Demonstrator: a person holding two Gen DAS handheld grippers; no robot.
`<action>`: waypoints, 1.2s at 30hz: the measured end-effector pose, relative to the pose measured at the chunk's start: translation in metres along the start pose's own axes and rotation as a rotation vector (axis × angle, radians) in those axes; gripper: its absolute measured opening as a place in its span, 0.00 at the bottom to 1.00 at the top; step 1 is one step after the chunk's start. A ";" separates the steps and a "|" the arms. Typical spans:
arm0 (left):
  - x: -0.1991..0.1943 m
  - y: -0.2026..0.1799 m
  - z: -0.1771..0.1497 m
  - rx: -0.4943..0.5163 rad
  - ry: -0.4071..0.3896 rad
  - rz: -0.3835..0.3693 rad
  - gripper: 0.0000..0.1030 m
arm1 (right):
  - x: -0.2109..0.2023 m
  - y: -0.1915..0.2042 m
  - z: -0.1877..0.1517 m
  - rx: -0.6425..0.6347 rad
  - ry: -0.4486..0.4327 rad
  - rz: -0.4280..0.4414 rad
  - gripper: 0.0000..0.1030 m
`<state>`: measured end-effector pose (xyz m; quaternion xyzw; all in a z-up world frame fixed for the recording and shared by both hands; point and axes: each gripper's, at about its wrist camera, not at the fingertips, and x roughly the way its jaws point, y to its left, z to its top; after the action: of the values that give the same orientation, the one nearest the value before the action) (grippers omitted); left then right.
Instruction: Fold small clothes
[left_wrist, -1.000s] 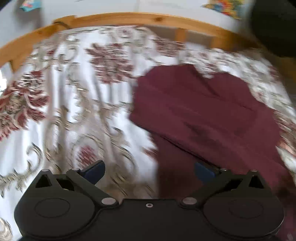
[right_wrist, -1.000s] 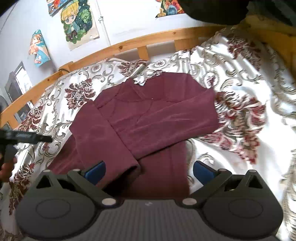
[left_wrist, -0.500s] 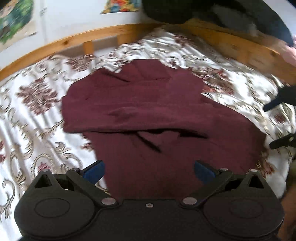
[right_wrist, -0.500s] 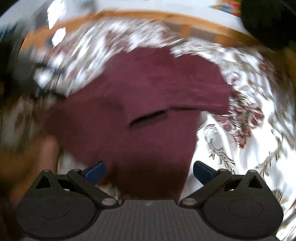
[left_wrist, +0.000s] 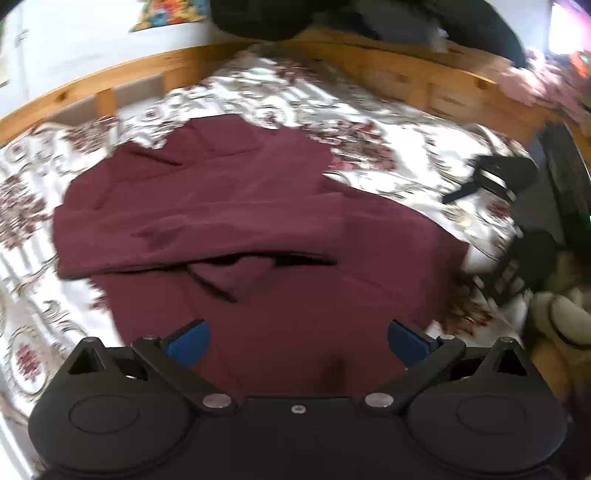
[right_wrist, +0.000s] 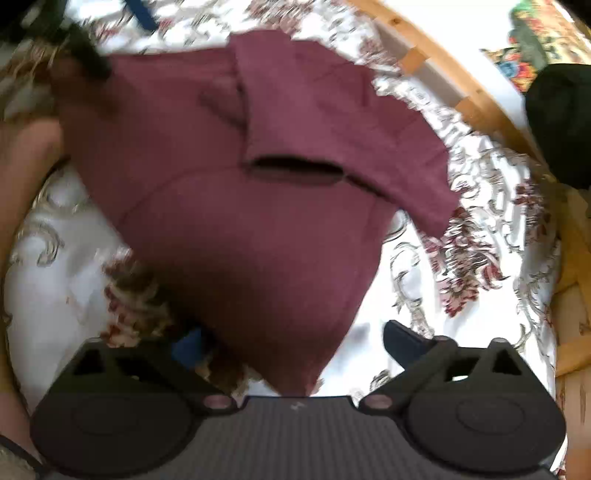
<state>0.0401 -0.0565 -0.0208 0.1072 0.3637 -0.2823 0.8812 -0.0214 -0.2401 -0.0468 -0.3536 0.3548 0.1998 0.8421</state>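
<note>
Surface: we see a bedspread (left_wrist: 388, 122) in white with dark red floral and grey scroll patterns, filling most of both views.
Frame: a pale wooden bed rail (left_wrist: 110, 79) curves across the top of the left wrist view and along the upper right of the right wrist view.
Room: a white wall behind the rail, with a colourful poster (left_wrist: 166, 16) at the top left of centre; a dark bundle (left_wrist: 258, 18) sits beside it at the top edge.
Garment: the maroon top (left_wrist: 258, 206) lies flat mid-frame on the bedspread, its sleeves folded across the body.
Left gripper (left_wrist: 297, 341): we find the blue pads spread wide over the garment's near hem, pinching nothing.
Right gripper (right_wrist: 291, 341): jaws wide and closing; the garment's lower corner lies between them, and the pads do not press it yet.
Blur: the right wrist view is smeared.
</note>
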 end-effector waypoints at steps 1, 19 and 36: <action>0.002 -0.005 -0.001 0.017 0.002 -0.011 0.99 | -0.004 -0.003 0.000 0.025 -0.025 0.015 0.80; 0.060 -0.043 0.000 0.071 0.144 0.000 0.99 | 0.010 -0.102 0.012 0.631 -0.209 0.454 0.14; 0.043 0.001 0.017 -0.077 0.099 0.049 0.99 | 0.003 0.031 0.012 -0.193 0.002 0.041 0.83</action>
<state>0.0752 -0.0798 -0.0392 0.0960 0.4145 -0.2406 0.8724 -0.0319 -0.2099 -0.0574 -0.4262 0.3420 0.2498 0.7994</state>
